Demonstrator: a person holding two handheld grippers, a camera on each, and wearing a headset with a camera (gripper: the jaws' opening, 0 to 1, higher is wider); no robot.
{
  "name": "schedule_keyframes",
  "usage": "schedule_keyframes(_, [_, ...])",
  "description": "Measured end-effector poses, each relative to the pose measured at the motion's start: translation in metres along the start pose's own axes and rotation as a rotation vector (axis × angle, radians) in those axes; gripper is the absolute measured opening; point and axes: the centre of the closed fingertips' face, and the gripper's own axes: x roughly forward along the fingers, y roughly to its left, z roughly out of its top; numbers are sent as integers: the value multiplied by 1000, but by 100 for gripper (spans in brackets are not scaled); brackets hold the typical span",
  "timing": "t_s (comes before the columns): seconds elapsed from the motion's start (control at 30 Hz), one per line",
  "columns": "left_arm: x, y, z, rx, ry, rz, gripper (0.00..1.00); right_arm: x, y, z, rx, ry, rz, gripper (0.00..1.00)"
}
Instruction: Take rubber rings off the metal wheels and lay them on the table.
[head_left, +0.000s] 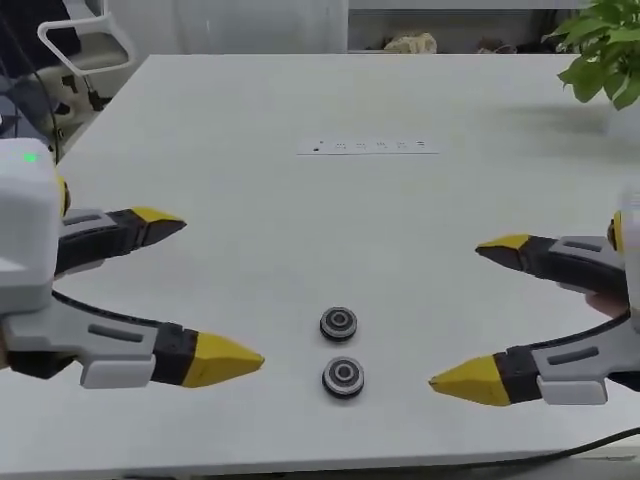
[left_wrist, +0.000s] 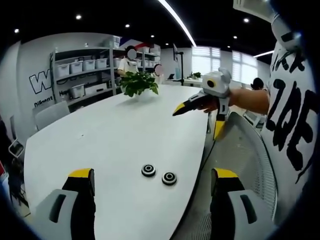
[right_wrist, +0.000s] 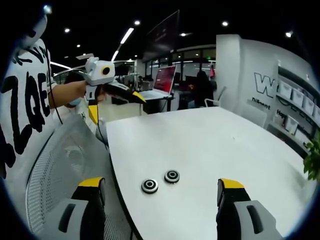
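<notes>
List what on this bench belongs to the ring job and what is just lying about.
Job: far wheel, near wheel, black rings on both; left gripper, right gripper, both open.
Lying about: plant, socket panel.

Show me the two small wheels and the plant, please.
Farther round black-ringed metal wheel (head_left: 338, 323), head view, its hub.
Nearer round black-ringed metal wheel (head_left: 343, 376), head view, its hub.
Green leafy plant (head_left: 600, 48), head view, its leaves.
</notes>
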Motion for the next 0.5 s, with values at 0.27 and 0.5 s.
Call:
schedule_keyframes(0.27, [7, 0, 2, 10, -3, -16, 96, 7, -2, 3, -14, -1, 12, 91])
schedule_keyframes(0.5, [14, -1, 1, 17, 1, -32, 95, 12, -3, 0, -15, 4, 23, 89])
